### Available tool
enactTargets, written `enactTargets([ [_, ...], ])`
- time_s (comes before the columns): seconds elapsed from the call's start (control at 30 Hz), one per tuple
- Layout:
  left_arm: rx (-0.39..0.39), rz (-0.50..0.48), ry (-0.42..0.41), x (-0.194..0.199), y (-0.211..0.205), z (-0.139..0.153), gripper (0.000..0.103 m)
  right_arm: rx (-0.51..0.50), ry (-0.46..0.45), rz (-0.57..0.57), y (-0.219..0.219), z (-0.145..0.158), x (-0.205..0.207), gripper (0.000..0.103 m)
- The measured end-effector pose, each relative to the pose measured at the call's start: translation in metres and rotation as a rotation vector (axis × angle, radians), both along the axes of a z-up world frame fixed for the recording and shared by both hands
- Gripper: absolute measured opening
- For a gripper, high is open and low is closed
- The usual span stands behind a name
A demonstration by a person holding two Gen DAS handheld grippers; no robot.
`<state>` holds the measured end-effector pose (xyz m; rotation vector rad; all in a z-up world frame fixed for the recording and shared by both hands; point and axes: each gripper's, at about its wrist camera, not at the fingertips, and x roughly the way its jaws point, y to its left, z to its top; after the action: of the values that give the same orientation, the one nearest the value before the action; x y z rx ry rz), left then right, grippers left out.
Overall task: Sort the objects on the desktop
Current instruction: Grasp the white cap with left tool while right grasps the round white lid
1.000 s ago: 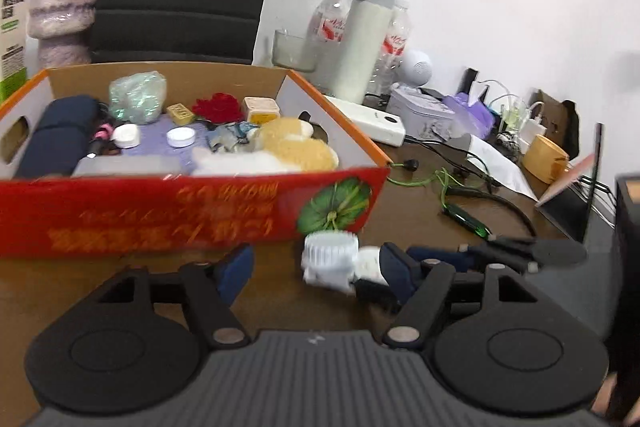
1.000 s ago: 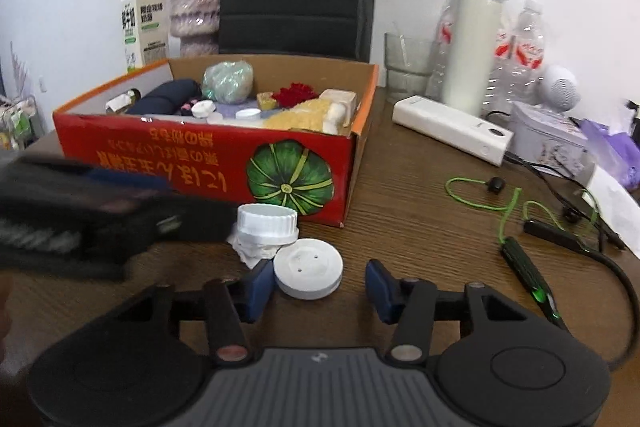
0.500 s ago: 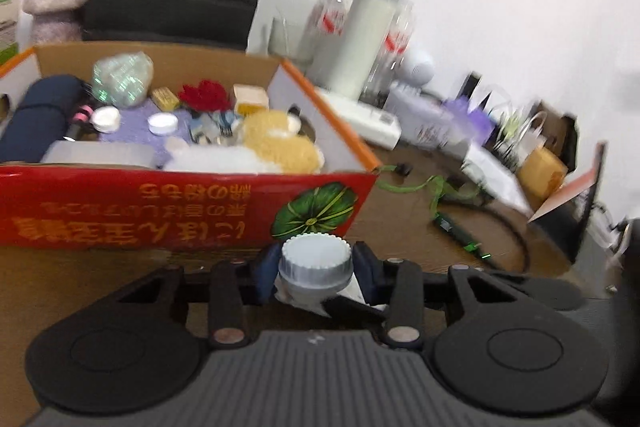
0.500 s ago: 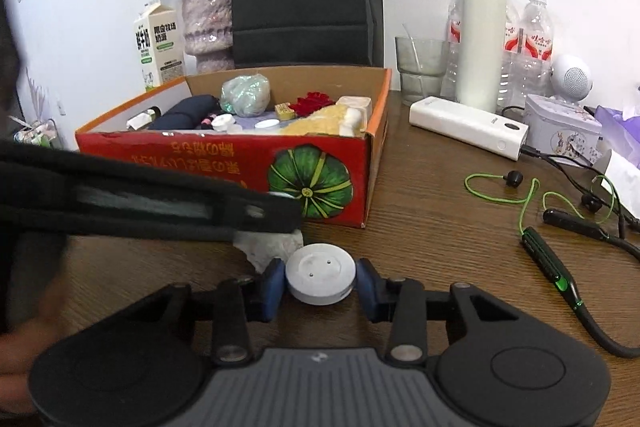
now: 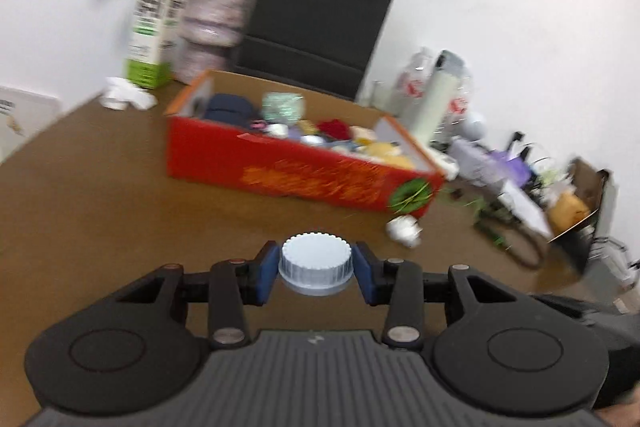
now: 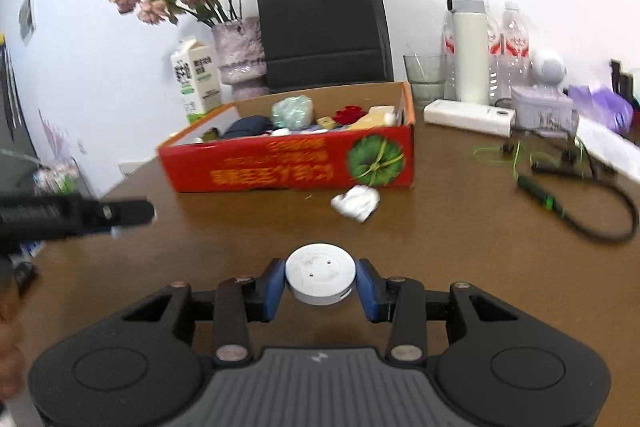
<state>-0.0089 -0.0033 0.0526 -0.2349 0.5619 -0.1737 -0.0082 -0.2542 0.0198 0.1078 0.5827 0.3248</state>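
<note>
Left gripper (image 5: 316, 273) clamping a ribbed white cap (image 5: 316, 263), right gripper (image 6: 320, 285) clamping a white disc (image 6: 320, 277), crumpled tissue (image 6: 356, 202) beside the red box (image 6: 288, 167)

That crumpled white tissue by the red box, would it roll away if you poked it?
Probably not. The tissue looks crumpled and lumpy, not round, so it would likely slide or flop on the table. It seems thin and light, so a push could easily flick it. It should squash, not break.
</note>
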Motion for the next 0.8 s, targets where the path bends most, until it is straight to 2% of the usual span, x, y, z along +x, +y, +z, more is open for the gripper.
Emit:
enactTargets([
  [0.17, 0.140, 0.058, -0.024, -0.045, 0.003, -0.020, 0.041, -0.053, -0.021, -0.032, 0.015, -0.007, -0.039, 0.038],
  [0.37, 0.198, 0.065, -0.131, -0.086, -0.001, -0.017, 0.042, -0.022, -0.115, -0.071, 0.023, 0.001, -0.082, 0.038],
  [0.53, 0.223, 0.058, -0.239, -0.106, -0.009, -0.007, 0.042, -0.026, -0.220, -0.074, 0.029, 0.010, -0.108, 0.038],
  [0.6, 0.247, 0.053, -0.244, -0.109, -0.014, -0.007, 0.041, -0.054, -0.232, -0.078, 0.031, 0.012, -0.111, 0.038],
  [0.67, 0.216, 0.045, -0.234, -0.108, -0.013, -0.007, 0.041, -0.051, -0.231, -0.079, 0.031, 0.014, -0.113, 0.038],
  [0.8, 0.218, 0.050, -0.248, -0.106, -0.013, -0.005, 0.041, -0.034, -0.261, -0.068, 0.030, 0.018, -0.115, 0.038],
])
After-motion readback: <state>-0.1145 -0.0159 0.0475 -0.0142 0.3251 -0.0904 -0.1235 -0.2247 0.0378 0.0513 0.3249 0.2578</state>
